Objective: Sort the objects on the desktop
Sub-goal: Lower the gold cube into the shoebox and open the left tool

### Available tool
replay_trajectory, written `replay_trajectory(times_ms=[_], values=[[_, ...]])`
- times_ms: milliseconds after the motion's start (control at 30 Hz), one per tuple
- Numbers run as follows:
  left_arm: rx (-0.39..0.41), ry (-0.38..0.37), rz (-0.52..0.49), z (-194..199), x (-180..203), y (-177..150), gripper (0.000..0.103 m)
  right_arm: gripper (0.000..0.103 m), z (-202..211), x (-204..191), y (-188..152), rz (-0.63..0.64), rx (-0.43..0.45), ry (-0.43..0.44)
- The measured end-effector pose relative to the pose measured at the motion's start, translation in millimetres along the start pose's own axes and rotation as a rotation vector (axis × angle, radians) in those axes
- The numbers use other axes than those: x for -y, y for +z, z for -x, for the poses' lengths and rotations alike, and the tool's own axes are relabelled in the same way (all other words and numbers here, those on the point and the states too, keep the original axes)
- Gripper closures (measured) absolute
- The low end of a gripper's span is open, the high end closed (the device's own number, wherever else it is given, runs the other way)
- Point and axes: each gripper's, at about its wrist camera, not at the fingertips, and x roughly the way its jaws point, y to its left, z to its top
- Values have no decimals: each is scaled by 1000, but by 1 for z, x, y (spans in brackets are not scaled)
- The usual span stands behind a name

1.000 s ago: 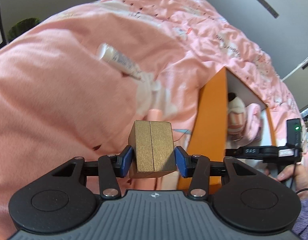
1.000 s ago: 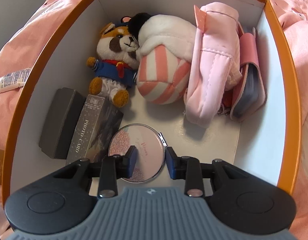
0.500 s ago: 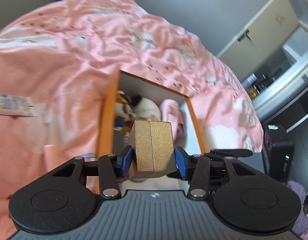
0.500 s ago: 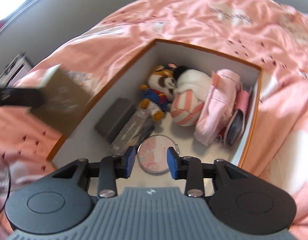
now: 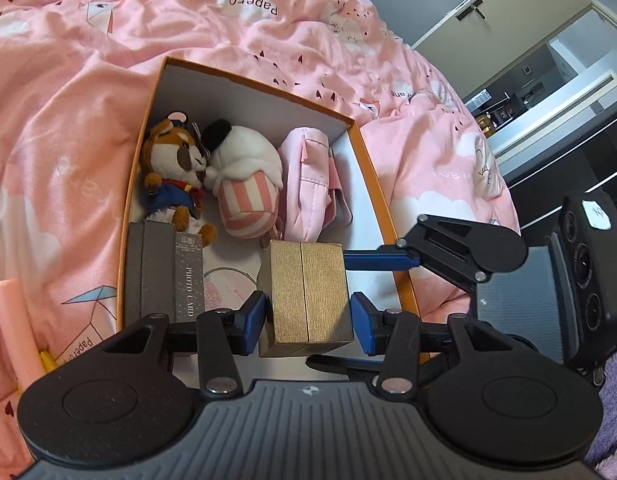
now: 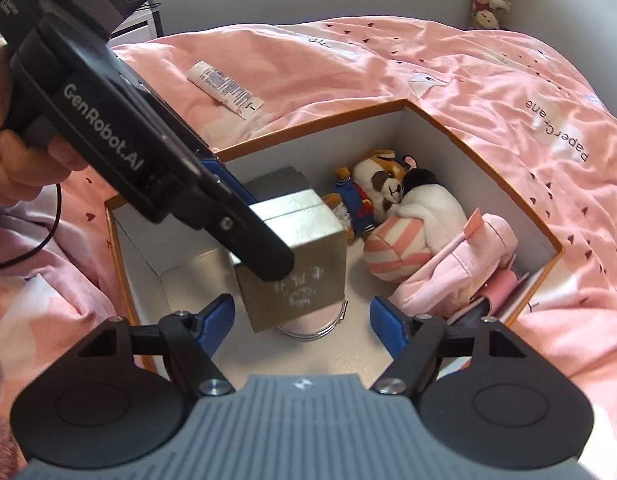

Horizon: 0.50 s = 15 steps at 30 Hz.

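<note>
Our left gripper (image 5: 308,316) clamps the gold box (image 5: 306,294) between its fingers. Our right gripper (image 6: 302,320) has just been opening, empty. Only its view shows the tube (image 6: 225,90) beyond its fingers.

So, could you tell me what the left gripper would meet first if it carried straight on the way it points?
Probably the round compact mirror lying on the box floor, though depth is unclear.

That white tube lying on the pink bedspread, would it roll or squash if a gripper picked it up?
The white tube looks round-bodied, so probably rolls sideways. Its flat crimped end suggests soft walls that dent under squeezing. The rumpled bedspread likely checks rolling.
</note>
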Motion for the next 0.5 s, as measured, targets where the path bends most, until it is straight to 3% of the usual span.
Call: replay_trajectory(times_ms=[200,267,500], values=[[-25,-30,-1,-3,-1,3,50,29,-14,6,4,25,-16,83],[-23,-23,-4,-4,-1,3,50,36,-19,5,6,31,-23,90],[-27,7,8,-7,-3,9,52,37,-26,4,10,34,-62,69]])
